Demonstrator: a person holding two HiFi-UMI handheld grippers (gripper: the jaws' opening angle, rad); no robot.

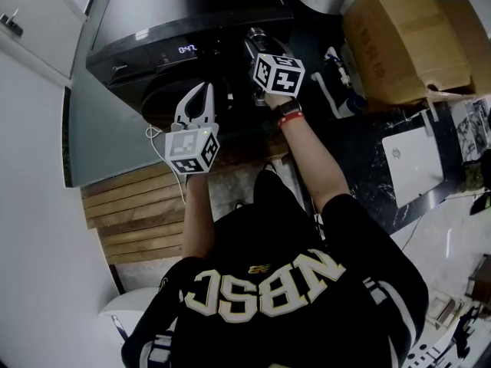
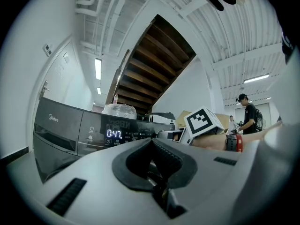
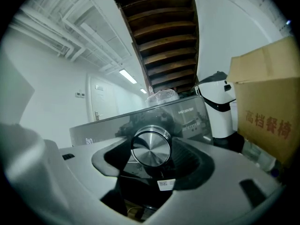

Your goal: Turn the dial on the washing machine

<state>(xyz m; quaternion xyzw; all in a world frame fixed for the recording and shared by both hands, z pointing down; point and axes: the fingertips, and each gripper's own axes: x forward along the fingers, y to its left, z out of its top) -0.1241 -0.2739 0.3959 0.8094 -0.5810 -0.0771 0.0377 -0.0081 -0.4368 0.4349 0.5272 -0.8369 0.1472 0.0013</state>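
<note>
The dark washing machine (image 1: 153, 21) stands in front of me, its panel display (image 1: 188, 49) reading 0:47. My right gripper (image 1: 255, 37) is up against the panel right of the display. In the right gripper view the round silver dial (image 3: 151, 146) sits between the dark pads (image 3: 187, 156), which close on its sides. My left gripper (image 1: 204, 90) hangs lower and to the left, in front of the machine's door, its white fingers together and holding nothing. In the left gripper view its gripper (image 2: 153, 146) points at the panel, below the lit display (image 2: 114, 134).
A cardboard box (image 1: 403, 37) stands to the right of the machine, with a white jug-like appliance (image 3: 218, 107) beside it. A white laptop (image 1: 414, 163) lies further right. Wooden slats (image 1: 130, 213) cover the floor at left. A person (image 2: 248, 114) stands far off.
</note>
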